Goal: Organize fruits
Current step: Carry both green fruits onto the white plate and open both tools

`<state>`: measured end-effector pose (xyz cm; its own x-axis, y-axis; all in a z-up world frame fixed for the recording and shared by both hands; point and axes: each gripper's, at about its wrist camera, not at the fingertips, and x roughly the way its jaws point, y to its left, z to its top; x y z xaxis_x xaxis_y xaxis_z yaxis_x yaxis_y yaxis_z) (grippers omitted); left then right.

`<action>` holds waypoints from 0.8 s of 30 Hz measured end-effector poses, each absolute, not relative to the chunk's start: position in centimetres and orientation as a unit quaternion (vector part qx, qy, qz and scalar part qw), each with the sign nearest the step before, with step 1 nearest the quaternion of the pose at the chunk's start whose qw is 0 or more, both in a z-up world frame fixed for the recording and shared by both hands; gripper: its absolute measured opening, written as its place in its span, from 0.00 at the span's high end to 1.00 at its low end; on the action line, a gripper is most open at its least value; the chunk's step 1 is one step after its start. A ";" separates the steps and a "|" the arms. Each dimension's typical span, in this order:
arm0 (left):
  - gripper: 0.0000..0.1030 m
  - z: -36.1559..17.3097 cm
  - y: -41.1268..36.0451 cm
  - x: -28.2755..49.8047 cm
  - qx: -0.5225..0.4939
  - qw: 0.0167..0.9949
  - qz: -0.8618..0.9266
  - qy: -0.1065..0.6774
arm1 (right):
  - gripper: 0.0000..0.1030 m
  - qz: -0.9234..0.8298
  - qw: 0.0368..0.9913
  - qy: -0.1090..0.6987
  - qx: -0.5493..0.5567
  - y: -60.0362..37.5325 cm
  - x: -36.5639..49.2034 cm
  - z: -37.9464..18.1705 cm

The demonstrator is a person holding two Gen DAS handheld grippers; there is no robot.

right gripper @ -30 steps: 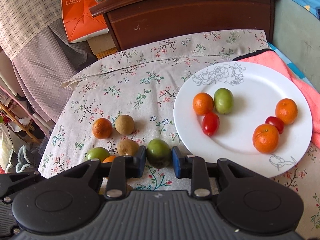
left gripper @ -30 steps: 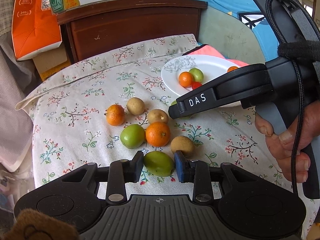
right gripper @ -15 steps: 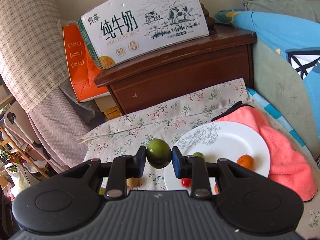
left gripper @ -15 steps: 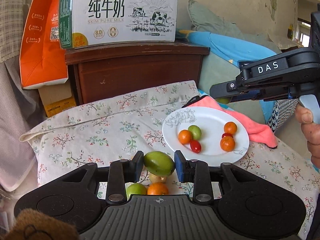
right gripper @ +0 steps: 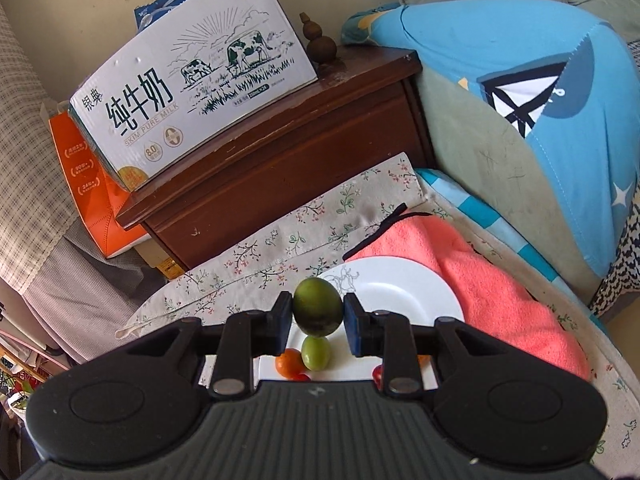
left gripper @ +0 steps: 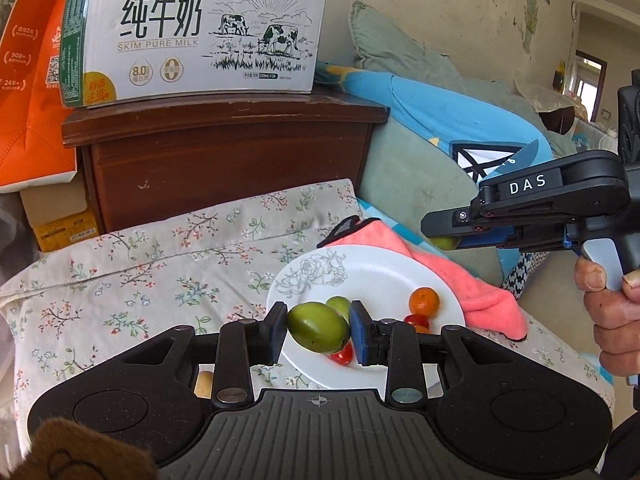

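Observation:
My left gripper point(left gripper: 319, 332) is shut on a green fruit point(left gripper: 319, 332) and holds it in the air over the near left part of the white plate point(left gripper: 372, 276). My right gripper point(right gripper: 318, 312) is shut on another green fruit point(right gripper: 318, 312), raised above the plate point(right gripper: 404, 292). The right gripper also shows in the left wrist view point(left gripper: 444, 242), high to the right of the plate. On the plate lie a green fruit point(right gripper: 316, 353), oranges point(left gripper: 424, 301) and cherry tomatoes point(left gripper: 342, 356). A brown fruit point(left gripper: 203, 384) lies on the floral cloth, mostly hidden by my left gripper.
A floral cloth point(left gripper: 160, 280) covers the table. A pink towel point(left gripper: 452, 276) lies right of the plate. A dark wooden cabinet point(left gripper: 224, 160) with a milk carton box point(left gripper: 192, 32) stands behind. An orange box point(left gripper: 28, 92) is at left, blue bedding point(left gripper: 440, 120) at right.
Both grippers lifted their green fruits off the cloth and rose. The left one has moved right, over the plate; the right one stays high above the plate.

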<state>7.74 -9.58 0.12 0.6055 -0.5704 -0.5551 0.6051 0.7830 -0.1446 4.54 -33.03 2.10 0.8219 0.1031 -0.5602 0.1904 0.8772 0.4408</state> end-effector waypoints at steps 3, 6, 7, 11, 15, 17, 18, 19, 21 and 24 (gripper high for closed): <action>0.70 -0.4 -11.1 8.0 0.047 0.892 -0.337 0.298 | 0.73 -0.029 0.918 0.309 0.248 -33.2 5.2 1.4; 0.70 -1.0 -12.3 8.6 0.049 0.885 -0.346 0.307 | 0.73 -0.035 0.913 0.320 0.250 -33.4 6.0 0.8; 0.70 -1.4 -12.8 8.8 0.051 0.884 -0.348 0.309 | 0.73 -0.035 0.910 0.326 0.252 -33.5 6.3 0.4; 0.70 -2.4 -14.3 9.2 0.065 0.877 -0.355 0.317 | 0.73 -0.042 0.898 0.349 0.264 -33.8 7.2 -0.9; 0.70 -3.3 -15.4 9.6 0.068 0.871 -0.361 0.326 | 0.73 -0.046 0.892 0.364 0.264 -33.8 8.1 -1.9; 0.70 -3.6 -15.7 9.8 0.067 0.869 -0.363 0.329 | 0.73 -0.044 0.890 0.370 0.264 -33.9 8.5 -2.3; 0.70 -3.7 -15.9 9.9 0.066 0.868 -0.364 0.330 | 0.73 -0.046 0.889 0.372 0.263 -33.8 8.7 -2.5; 0.70 -3.8 -16.1 10.0 0.066 0.868 -0.364 0.331 | 0.73 -0.049 0.888 0.375 0.262 -33.9 8.9 -2.8; 0.70 -4.0 -16.3 10.1 0.065 0.868 -0.363 0.333 | 0.73 -0.051 0.885 0.380 0.264 -33.9 9.2 -3.2; 0.70 -4.1 -16.5 10.2 0.066 0.871 -0.358 0.331 | 0.73 -0.053 0.881 0.388 0.264 -33.9 9.6 -3.7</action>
<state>10.15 -16.50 -4.13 0.5255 -0.5792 -0.6232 0.6668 0.7354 -0.1212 9.59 -33.87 -3.73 0.6931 0.1122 -0.7121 0.2978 0.8550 0.4246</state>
